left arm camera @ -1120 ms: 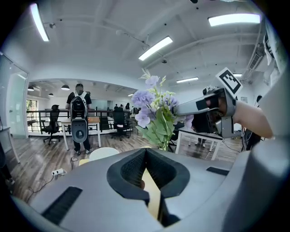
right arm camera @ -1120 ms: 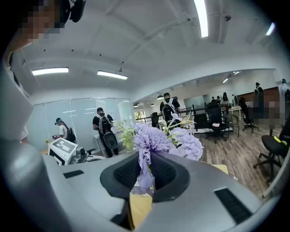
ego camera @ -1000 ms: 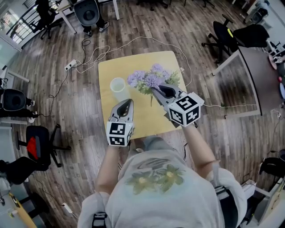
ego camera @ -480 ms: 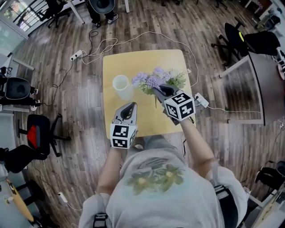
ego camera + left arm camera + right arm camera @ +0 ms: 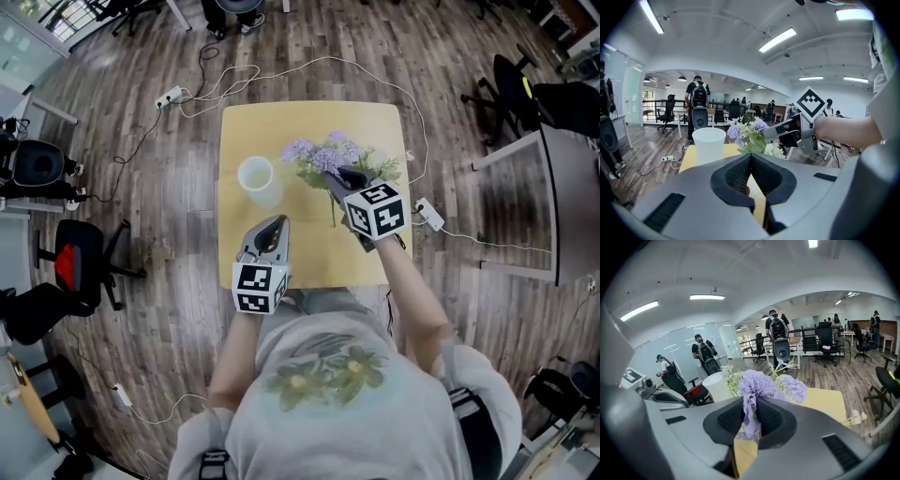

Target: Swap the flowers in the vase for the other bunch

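A bunch of purple flowers with green leaves (image 5: 323,155) hangs over the right half of the small yellow table (image 5: 309,122). My right gripper (image 5: 337,178) is shut on its stems, and the purple blooms (image 5: 757,385) rise between the pads. An empty white vase (image 5: 256,178) stands upright on the left half of the table, left of the bunch; it also appears as the vase (image 5: 708,143) in the left gripper view. My left gripper (image 5: 272,223) is over the table's near edge, below the vase. It is shut, with nothing between its pads (image 5: 751,159).
A small white sprig (image 5: 855,417) lies at the table's right edge. Cables and a power strip (image 5: 171,96) run over the wooden floor beyond the table. Office chairs (image 5: 70,272) stand at left and right, and people with backpacks (image 5: 698,96) stand further off.
My right gripper has come down towards the table with the purple bunch in it. The left gripper has sunk a little and stays shut.
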A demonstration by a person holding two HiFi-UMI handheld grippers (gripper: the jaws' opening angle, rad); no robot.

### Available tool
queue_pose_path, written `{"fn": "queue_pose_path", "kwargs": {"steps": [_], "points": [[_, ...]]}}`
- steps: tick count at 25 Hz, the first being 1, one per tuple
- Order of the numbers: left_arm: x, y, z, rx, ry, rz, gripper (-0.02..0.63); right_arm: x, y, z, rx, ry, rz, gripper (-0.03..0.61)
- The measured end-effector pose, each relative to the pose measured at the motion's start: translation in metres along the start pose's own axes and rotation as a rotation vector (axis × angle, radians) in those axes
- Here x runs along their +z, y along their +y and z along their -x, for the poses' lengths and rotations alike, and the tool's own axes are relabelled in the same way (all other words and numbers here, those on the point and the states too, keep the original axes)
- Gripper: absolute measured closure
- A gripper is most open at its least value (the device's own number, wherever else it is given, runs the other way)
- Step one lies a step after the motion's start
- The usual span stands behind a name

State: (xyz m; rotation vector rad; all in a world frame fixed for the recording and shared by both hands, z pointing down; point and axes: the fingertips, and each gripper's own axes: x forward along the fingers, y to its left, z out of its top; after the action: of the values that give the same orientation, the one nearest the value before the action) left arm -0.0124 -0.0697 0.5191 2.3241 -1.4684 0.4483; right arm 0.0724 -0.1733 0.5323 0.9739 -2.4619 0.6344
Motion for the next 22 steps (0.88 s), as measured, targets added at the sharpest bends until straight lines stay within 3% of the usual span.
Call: {"fn": "queue_pose_path", "kwargs": {"steps": [13,22], "points": [[-0.008,0.01,-0.026,0.009,0.041,0.032,0.597,-0.022,-0.038,-0.077,0.006,0.106,-0.051,0.508],[-0.025,0.022,-0.055,-0.059,0.103,0.025,0.597,-0.055,-0.06,-0.129,-0.008,0.196,-0.131,0.508]]}}
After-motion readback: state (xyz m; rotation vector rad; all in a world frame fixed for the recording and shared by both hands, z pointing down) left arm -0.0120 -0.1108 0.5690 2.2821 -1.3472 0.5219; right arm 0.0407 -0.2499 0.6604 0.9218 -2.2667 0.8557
